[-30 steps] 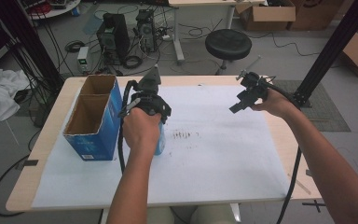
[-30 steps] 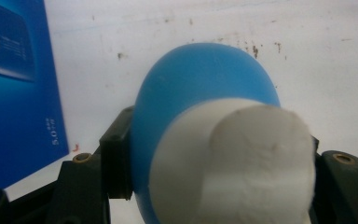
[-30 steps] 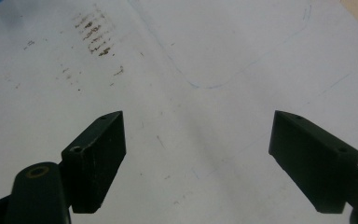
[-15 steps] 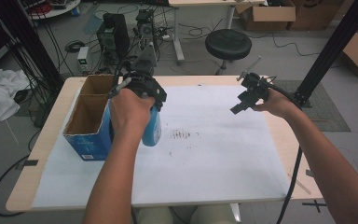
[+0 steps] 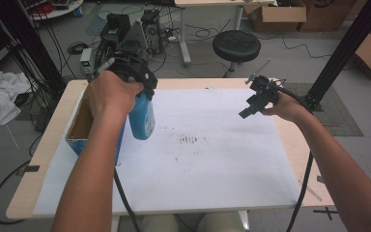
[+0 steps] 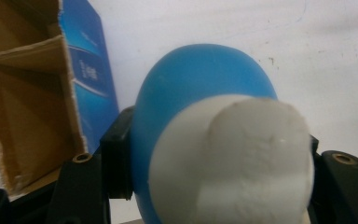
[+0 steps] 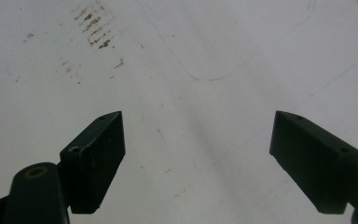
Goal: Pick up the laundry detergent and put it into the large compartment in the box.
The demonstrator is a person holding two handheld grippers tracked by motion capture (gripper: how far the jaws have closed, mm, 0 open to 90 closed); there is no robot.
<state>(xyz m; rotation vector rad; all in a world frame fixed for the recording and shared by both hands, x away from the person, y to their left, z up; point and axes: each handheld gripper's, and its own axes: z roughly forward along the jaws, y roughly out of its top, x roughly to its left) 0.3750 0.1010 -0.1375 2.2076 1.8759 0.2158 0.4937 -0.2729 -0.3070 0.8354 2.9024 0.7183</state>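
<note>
The left gripper (image 5: 142, 92) has a blue bottle (image 5: 141, 118) with a white cap (image 6: 242, 158) in its fingers. The fingers squeeze the bottle from both sides, up near the cap. A second ago the bottle was low, just by the surface (image 5: 280, 87). Now it is up in the air. It hangs down from the gripper, right beside the box (image 5: 79, 128), over the white paper (image 5: 222, 164). So the bottle has been picked up, and it has gone a bit toward the box too.

The box is blue outside and brown inside. Its top is open. In the left gripper view its open top sits close to the bottle, just to one side.

I think the bottle is going into the box. It looks high enough to clear the box wall, but it is not over the opening yet. It needs to go sideways a little more, then down.

The right gripper (image 5: 251, 107) is well away on the other side, above the paper. It has not moved. Its fingers (image 7: 98, 154) are spread wide and hold nothing. There are some small dark marks (image 5: 192, 140) on the paper between the two hands.
</note>
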